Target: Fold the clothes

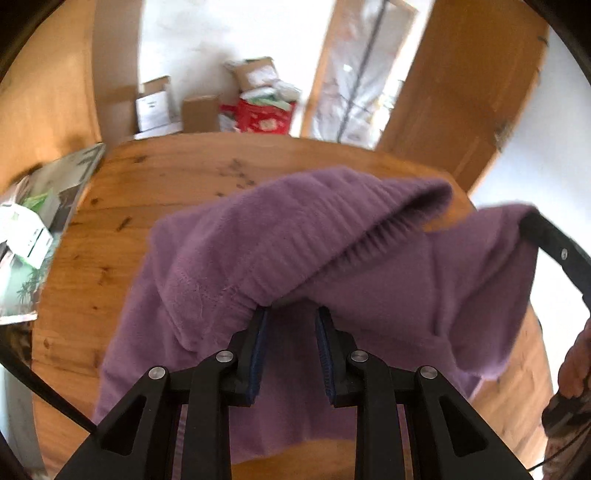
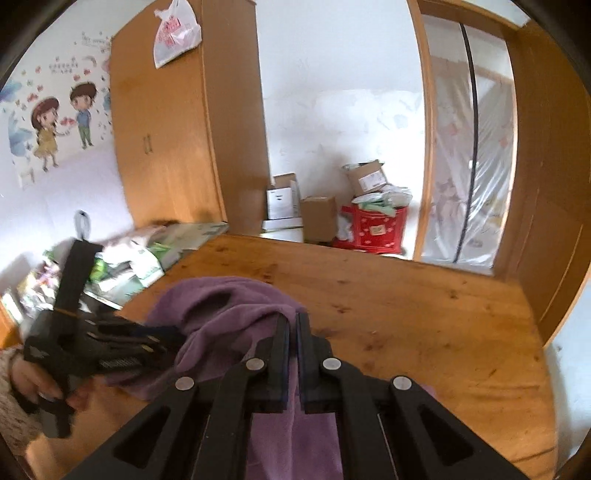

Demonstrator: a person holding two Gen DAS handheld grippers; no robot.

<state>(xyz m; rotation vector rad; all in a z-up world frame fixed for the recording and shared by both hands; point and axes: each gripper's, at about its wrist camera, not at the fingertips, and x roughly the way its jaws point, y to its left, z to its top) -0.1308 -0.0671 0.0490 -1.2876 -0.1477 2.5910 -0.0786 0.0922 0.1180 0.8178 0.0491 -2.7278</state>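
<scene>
I have the purple sweater (image 1: 280, 258) bunched on the wooden surface (image 1: 177, 173), partly lifted. My right claw (image 2: 293, 321) is pinched nearly closed on a ridge of its fabric; my left claw (image 1: 291, 314) stands parted, fabric draped over its tips, apparently gripping nothing. My worry: raising only the right side could drag the sweater into a lopsided heap.

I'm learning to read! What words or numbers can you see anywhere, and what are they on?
None can be read.
White box: dark label, too blurred.
Open cardboard box: shipping label, too small.
Red bag: small tag, blurred.
Plastic bag on the wardrobe: red print, unreadable.
Wall sticker: tiny marks, unreadable.
Packets beside the table: blurred.
</scene>
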